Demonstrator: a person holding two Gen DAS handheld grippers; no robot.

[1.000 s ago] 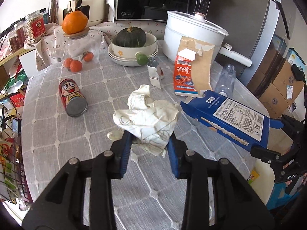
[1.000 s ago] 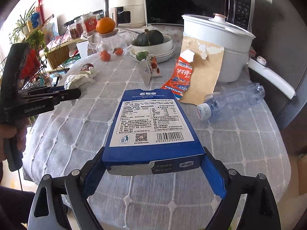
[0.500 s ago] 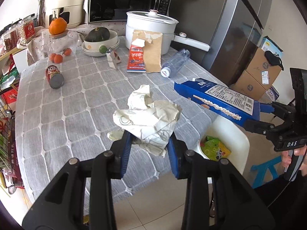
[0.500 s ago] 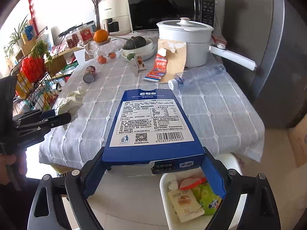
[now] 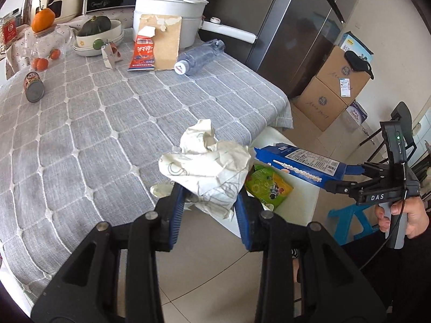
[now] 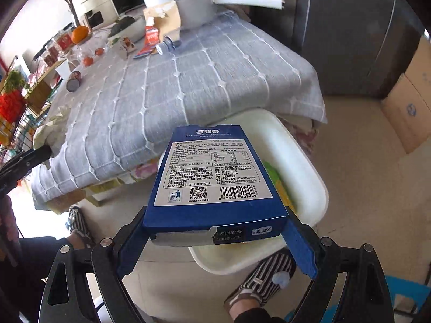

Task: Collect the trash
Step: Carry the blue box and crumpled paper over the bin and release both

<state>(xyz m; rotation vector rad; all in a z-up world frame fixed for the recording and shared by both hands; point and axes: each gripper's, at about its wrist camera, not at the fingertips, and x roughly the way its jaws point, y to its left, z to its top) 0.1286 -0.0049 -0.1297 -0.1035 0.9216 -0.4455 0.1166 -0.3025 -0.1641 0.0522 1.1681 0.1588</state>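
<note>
My left gripper (image 5: 210, 202) is shut on a crumpled white paper wad (image 5: 207, 167) and holds it in the air at the table's edge, beside the white bin (image 5: 299, 199). My right gripper (image 6: 215, 231) is shut on a blue biscuit box (image 6: 212, 177) and holds it flat above the white bin (image 6: 304, 161). The box (image 5: 299, 161) also shows in the left wrist view, over the bin's opening. Green wrappers (image 5: 266, 185) lie inside the bin.
The grey-clothed table (image 5: 80, 123) holds a lying plastic bottle (image 5: 199, 56), a torn red-and-brown carton (image 5: 153, 45), a small can (image 5: 33, 86), a small white carton (image 5: 110, 55), bowls with a squash (image 5: 97, 25) and a white pot (image 5: 169, 10). Cardboard boxes (image 5: 331, 80) stand by the fridge.
Both grippers have moved off the table toward the floor bin, each still holding its item. The blue box now hangs over the bin; the paper wad is beside it.
</note>
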